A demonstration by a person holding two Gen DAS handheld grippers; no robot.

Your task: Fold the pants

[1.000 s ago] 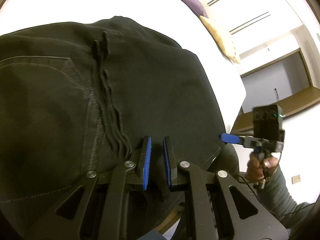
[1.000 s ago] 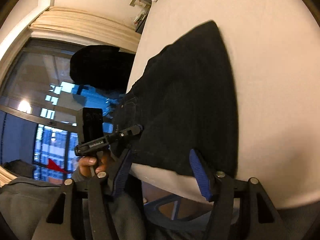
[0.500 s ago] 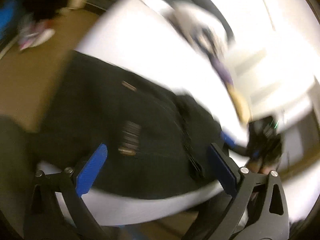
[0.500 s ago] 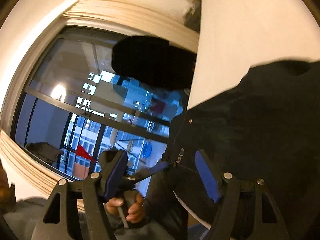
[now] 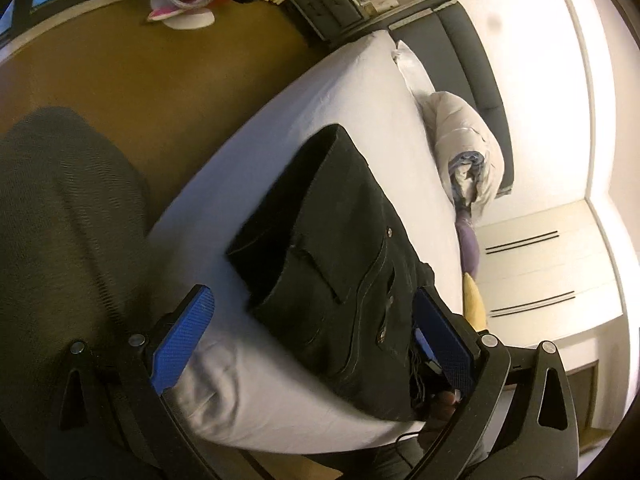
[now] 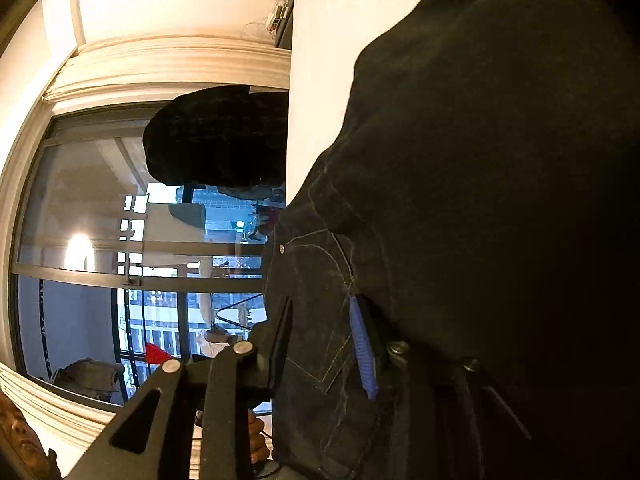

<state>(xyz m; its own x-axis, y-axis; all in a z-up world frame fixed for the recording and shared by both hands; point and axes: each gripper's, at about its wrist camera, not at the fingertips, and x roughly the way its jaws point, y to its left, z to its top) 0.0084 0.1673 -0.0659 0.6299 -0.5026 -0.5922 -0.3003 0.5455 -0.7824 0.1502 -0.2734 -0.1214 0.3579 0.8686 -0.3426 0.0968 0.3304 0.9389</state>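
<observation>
Black pants (image 5: 340, 248) lie folded at the white bed's (image 5: 320, 92) near corner. The left gripper (image 5: 316, 340) hangs spread wide above them; the right gripper (image 6: 324, 344), at 5 o'clock, pinches denim by a pocket. No writing is legible.

I am seeing the pants (image 5: 340, 248) showing as plain black on the white sheet of the bed (image 5: 340, 92), with pale stitching lines in the right wrist view, beside a brown floor (image 5: 140, 80). The left gripper (image 5: 312, 344) is showing black arms with textured blue pads (image 5: 180, 344), and the right gripper (image 6: 320, 344) is showing one blue pad too. A white rolled duvet (image 5: 468, 148) and a purple cushion (image 5: 468, 240) are lying further along.
</observation>
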